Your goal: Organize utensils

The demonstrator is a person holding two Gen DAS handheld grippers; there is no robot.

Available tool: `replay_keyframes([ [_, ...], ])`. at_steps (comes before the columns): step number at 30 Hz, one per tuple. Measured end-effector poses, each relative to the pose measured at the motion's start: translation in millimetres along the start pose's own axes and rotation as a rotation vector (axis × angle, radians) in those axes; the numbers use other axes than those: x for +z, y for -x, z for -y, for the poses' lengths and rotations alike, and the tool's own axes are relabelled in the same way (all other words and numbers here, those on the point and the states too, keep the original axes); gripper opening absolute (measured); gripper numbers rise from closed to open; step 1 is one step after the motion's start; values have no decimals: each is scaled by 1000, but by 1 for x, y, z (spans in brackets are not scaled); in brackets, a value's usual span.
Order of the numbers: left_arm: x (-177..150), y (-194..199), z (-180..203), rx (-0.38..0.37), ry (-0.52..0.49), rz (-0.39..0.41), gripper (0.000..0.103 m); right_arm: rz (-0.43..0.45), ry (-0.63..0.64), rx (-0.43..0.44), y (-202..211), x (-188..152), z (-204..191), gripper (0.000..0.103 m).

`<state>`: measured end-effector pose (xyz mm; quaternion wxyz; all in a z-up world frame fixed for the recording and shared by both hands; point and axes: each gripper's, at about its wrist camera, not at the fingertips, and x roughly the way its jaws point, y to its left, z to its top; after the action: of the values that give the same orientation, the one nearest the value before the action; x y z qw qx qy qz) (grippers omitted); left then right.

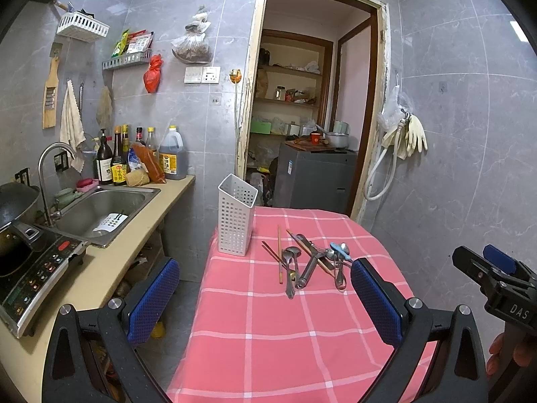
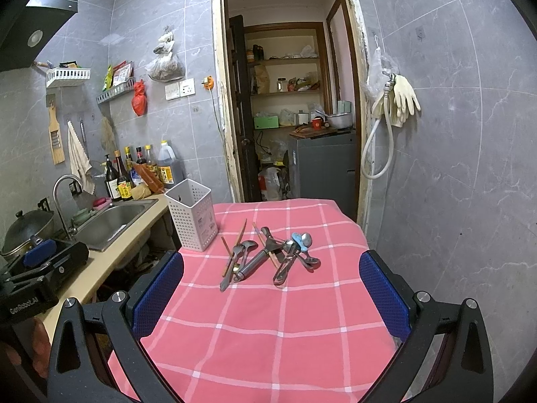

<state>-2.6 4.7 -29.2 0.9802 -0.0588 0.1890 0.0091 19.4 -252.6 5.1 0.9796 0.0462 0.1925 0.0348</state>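
A heap of utensils [image 1: 308, 262] lies on the pink checked tablecloth [image 1: 285, 336]: metal spoons, wooden chopsticks [image 1: 279, 255], a metal peeler and a blue-handled spoon [image 1: 337, 248]. The heap also shows in the right wrist view [image 2: 272, 255]. A white perforated utensil holder [image 1: 236, 215] stands upright at the table's far left corner; it also shows in the right wrist view [image 2: 193, 215] and looks empty. My left gripper [image 1: 265, 288] is open, empty, held above the near table. My right gripper [image 2: 272, 292] is open, empty, short of the heap.
A counter on the left carries a sink [image 1: 104, 208], an induction cooker [image 1: 37, 268] with a wok, and sauce bottles [image 1: 117, 161]. An open doorway [image 1: 312, 100] is behind the table. A hose and gloves [image 1: 402, 137] hang on the right wall.
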Motion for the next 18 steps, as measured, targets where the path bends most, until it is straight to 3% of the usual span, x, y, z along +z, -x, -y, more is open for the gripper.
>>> replay_keyframes([
  [10, 11, -25, 14, -6, -5, 15, 103, 6, 27, 13, -10, 4, 0, 102],
  [18, 42, -61, 20, -43, -10, 28, 103, 33, 49, 15, -46, 41, 7, 102],
])
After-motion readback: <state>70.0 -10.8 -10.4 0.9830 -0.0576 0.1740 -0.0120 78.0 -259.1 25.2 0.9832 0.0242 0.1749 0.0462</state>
